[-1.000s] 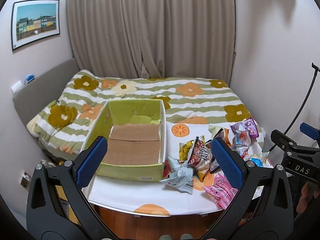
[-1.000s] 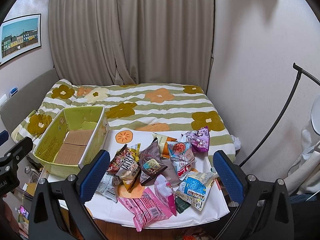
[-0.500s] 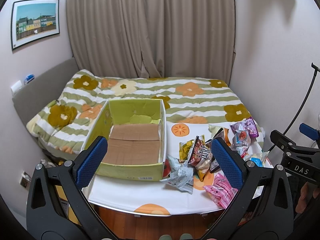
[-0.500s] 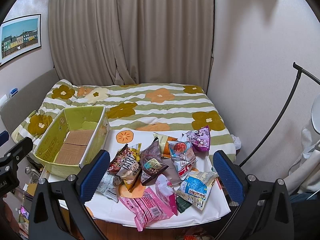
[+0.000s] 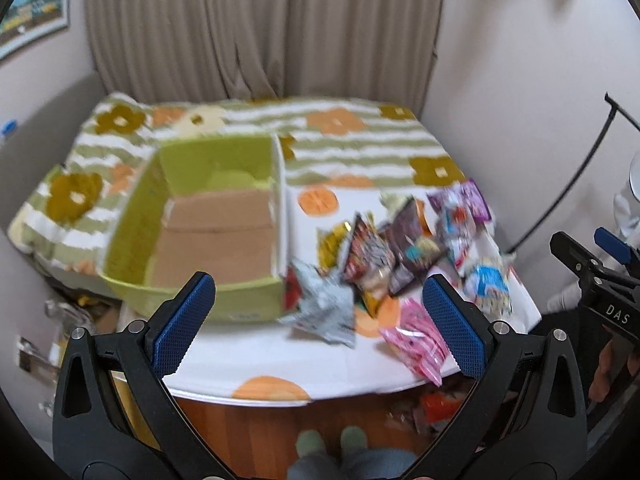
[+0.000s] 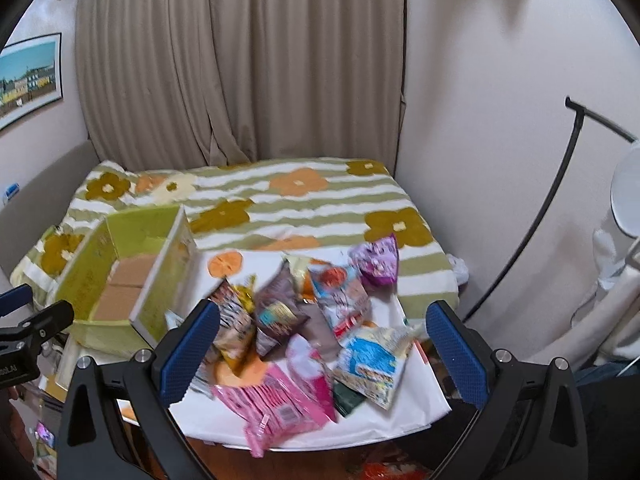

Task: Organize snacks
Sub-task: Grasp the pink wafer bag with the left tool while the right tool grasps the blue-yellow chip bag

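Both grippers hang spread and empty above the near edge of the table (image 6: pixel 224 420): the left gripper (image 5: pixel 320 320) faces the near wall of the green box (image 5: pixel 132 232), the right gripper (image 6: pixel 324 344) looks over the heap of snack packets. No packet is lifted yet, so I judge the sorting is at its very start, in the approach to a first pick.

One box stands at the table's left end, open, its cardboard floor bare. Packets lie piled from the middle to the right edge. I count about ten, though blur and overlap make that uncertain: a silver packet (image 5: pixel 324 304) touching the box's near right corner, a red-and-black packet (image 6: pixel 234 322), a brown packet (image 6: pixel 276 312), a purple packet (image 6: pixel 378 260) toward the far right corner, a blue-and-white packet (image 6: pixel 372 364), a striped pink packet (image 6: pixel 276 408) overhanging the near edge, and others partly buried.

The next move probably calls for lowering one gripper onto a loose top packet, pinching a crimped edge, since the film looks slippery and puffy.
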Motion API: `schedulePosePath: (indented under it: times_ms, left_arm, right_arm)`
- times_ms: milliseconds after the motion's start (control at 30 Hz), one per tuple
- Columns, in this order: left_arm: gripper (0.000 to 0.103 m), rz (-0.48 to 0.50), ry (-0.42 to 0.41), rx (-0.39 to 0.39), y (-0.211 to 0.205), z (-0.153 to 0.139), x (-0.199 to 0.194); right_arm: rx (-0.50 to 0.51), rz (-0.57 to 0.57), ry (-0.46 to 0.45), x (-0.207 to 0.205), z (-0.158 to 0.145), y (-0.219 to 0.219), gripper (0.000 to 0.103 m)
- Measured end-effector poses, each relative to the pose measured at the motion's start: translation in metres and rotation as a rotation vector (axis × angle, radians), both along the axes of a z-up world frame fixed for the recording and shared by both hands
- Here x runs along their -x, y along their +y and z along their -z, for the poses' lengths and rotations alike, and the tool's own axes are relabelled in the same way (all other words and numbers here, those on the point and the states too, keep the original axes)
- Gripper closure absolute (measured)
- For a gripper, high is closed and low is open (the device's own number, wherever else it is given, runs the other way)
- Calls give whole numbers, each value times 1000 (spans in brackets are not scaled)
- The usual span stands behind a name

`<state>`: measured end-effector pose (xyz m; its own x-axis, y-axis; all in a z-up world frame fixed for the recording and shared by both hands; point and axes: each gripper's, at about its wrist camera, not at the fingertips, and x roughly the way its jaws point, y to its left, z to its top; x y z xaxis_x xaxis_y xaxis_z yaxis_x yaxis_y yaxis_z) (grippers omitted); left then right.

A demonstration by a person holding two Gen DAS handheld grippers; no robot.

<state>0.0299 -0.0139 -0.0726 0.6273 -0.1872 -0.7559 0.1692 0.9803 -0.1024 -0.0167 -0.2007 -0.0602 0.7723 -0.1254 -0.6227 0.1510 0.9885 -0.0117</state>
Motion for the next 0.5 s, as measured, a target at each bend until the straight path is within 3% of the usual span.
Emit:
schedulePosePath:
  times_ms: [133,267,500]
  left_arm:
    - [0,31,56,37,-22,32,-6]
    - [0,59,126,22,-48,73,-17]
    - [0,12,250,121,-97,138,-27]
  right_arm:
    - [-14,-1,62,0,29,-19,0]
    - [-52,-26,124,-7,57,-47,0]
    - [-126,-77,229,-32,109,-89,0]
